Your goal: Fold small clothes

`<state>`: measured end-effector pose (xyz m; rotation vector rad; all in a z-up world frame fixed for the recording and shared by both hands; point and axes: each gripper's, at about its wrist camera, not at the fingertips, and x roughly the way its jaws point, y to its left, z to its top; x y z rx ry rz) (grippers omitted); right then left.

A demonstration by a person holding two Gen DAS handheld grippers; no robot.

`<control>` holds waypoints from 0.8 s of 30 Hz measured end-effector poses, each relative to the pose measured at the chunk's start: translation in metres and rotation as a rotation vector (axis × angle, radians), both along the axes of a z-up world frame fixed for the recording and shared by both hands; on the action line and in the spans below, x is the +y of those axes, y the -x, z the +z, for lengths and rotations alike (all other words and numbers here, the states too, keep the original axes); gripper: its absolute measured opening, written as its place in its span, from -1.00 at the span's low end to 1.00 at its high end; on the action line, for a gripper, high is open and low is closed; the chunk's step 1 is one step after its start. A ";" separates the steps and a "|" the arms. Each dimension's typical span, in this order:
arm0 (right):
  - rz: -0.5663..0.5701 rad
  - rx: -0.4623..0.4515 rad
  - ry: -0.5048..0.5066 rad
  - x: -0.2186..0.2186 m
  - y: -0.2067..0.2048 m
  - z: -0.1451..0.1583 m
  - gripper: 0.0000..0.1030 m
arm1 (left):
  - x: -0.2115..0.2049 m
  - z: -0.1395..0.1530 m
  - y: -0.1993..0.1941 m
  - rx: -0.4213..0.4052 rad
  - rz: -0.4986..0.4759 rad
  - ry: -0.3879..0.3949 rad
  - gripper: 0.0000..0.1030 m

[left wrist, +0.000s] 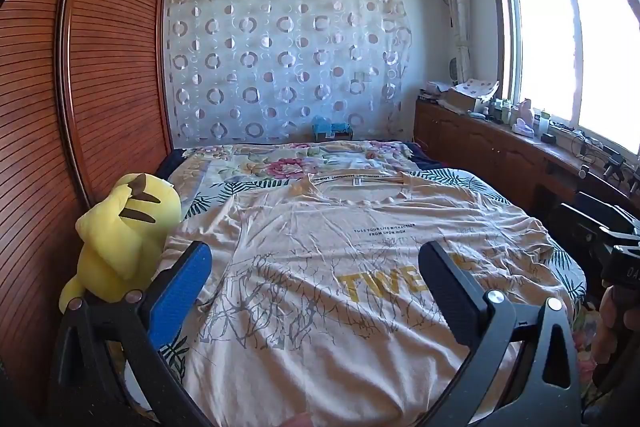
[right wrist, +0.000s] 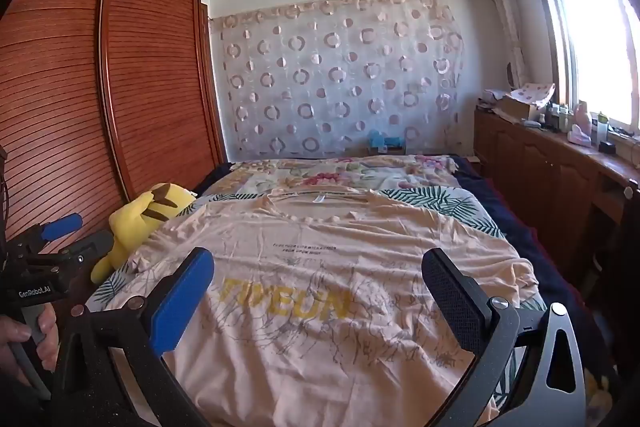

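A peach T-shirt (left wrist: 360, 247) with yellow lettering and a grey branch print lies spread flat on the bed, collar at the far end; the right wrist view shows the T-shirt (right wrist: 320, 267) from slightly further right. My left gripper (left wrist: 316, 267) hovers above the shirt's lower half, wide open, nothing between its fingers. My right gripper (right wrist: 320, 275) is likewise wide open over the shirt's lower part and holds nothing. The left gripper (right wrist: 68, 235) also shows at the left edge of the right wrist view, with a hand (right wrist: 28, 339) on its handle.
A yellow plush toy (left wrist: 124, 231) sits at the bed's left edge against a wooden louvred wardrobe (left wrist: 100, 67). A leaf-print sheet (left wrist: 460, 175) and floral quilt (left wrist: 288, 163) cover the bed. A cluttered wooden cabinet (left wrist: 500, 147) runs under the window on the right.
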<state>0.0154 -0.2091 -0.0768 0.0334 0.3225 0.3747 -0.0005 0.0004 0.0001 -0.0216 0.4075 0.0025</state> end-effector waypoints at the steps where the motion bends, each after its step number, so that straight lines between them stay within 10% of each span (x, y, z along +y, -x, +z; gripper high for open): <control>1: 0.001 -0.002 -0.010 -0.001 0.000 0.000 1.00 | 0.000 0.000 0.001 -0.001 -0.001 0.002 1.00; 24: 0.000 -0.006 -0.012 -0.003 0.002 0.001 1.00 | 0.001 0.000 0.000 0.006 0.005 -0.002 1.00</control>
